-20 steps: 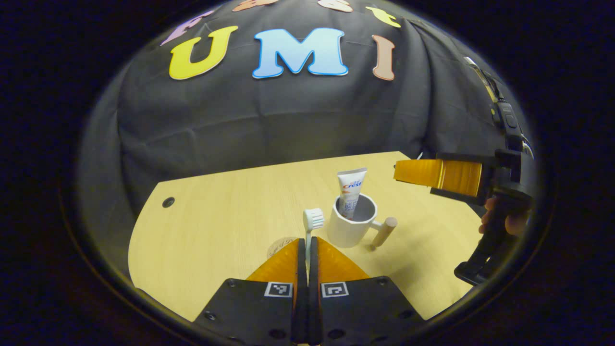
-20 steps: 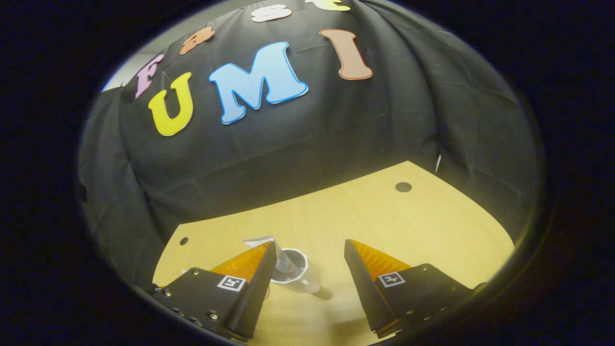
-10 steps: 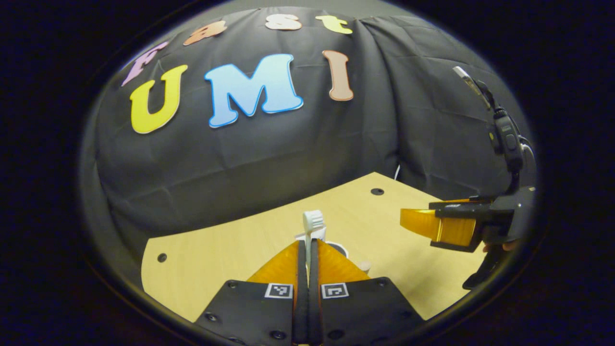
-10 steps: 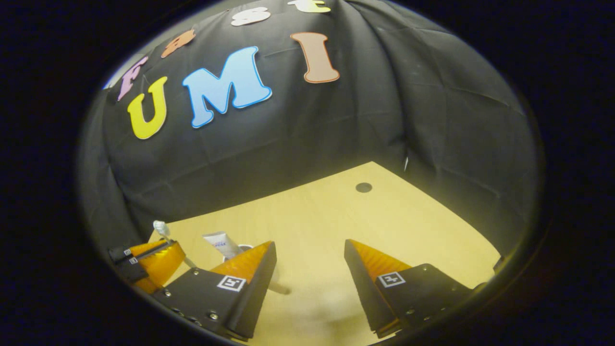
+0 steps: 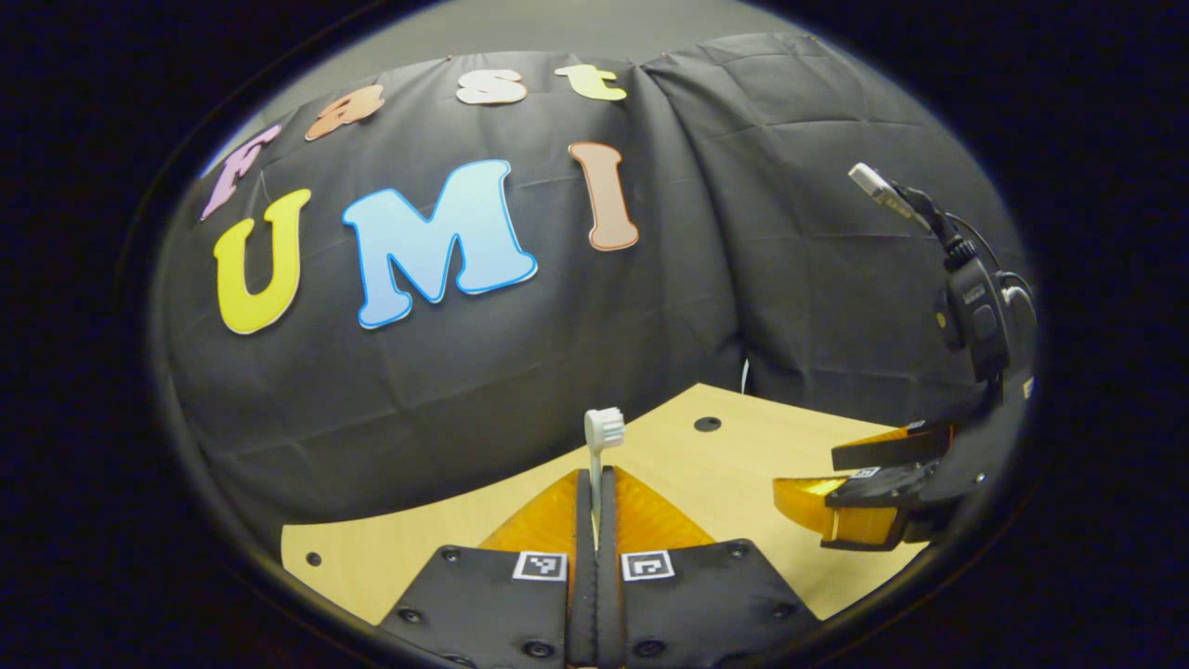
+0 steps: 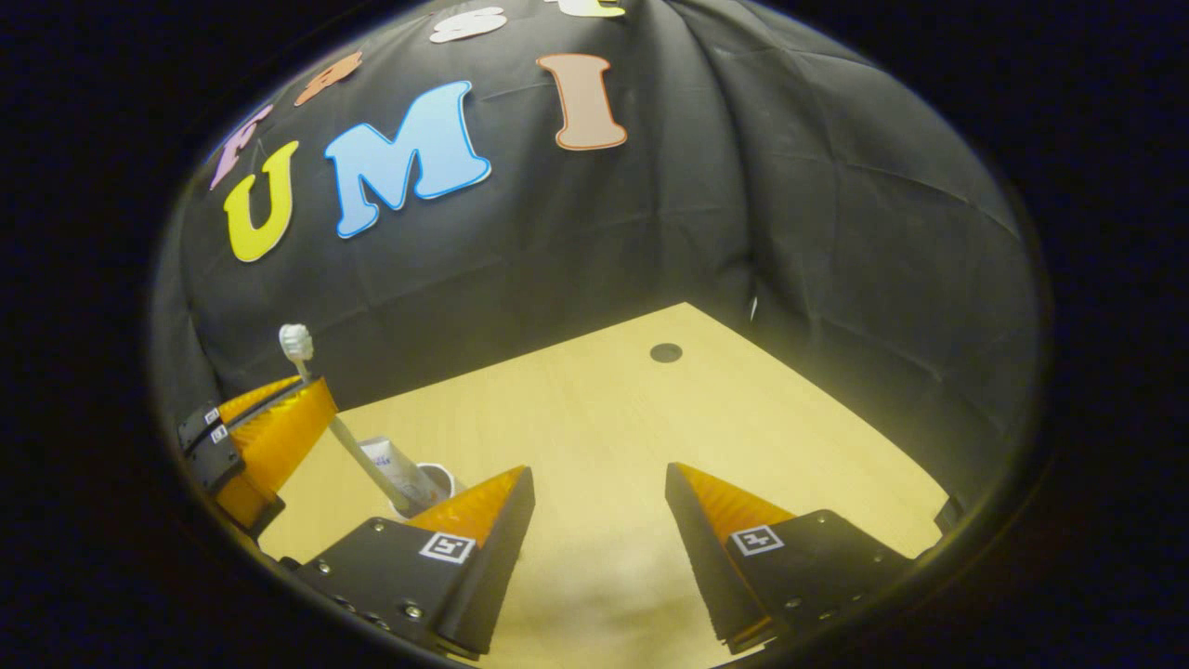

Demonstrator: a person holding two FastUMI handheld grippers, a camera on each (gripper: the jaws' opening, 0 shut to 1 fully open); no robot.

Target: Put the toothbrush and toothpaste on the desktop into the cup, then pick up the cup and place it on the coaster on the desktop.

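My left gripper (image 5: 594,476) is shut on the stem of a white toothbrush (image 5: 604,429), whose bristled head points up above the fingertips. In the right gripper view the same left gripper (image 6: 307,401) holds the toothbrush (image 6: 346,444) tilted, with its lower end down at the white cup (image 6: 437,479). A toothpaste tube (image 6: 388,463) leans in the cup. My right gripper (image 6: 599,474) is open over bare table to the right of the cup, nothing between its fingers. The left gripper view shows that right gripper (image 5: 810,476) at the right, open.
The wooden table (image 6: 632,418) runs back to the black cloth wall. A round hole (image 6: 665,352) sits near its far corner, and the left gripper view shows holes at the back (image 5: 707,424) and at the left edge (image 5: 307,558).
My left gripper has tipped upward with the toothbrush, so the cup dropped below its fingers. The right gripper drew away to the right of the cup and stayed open.
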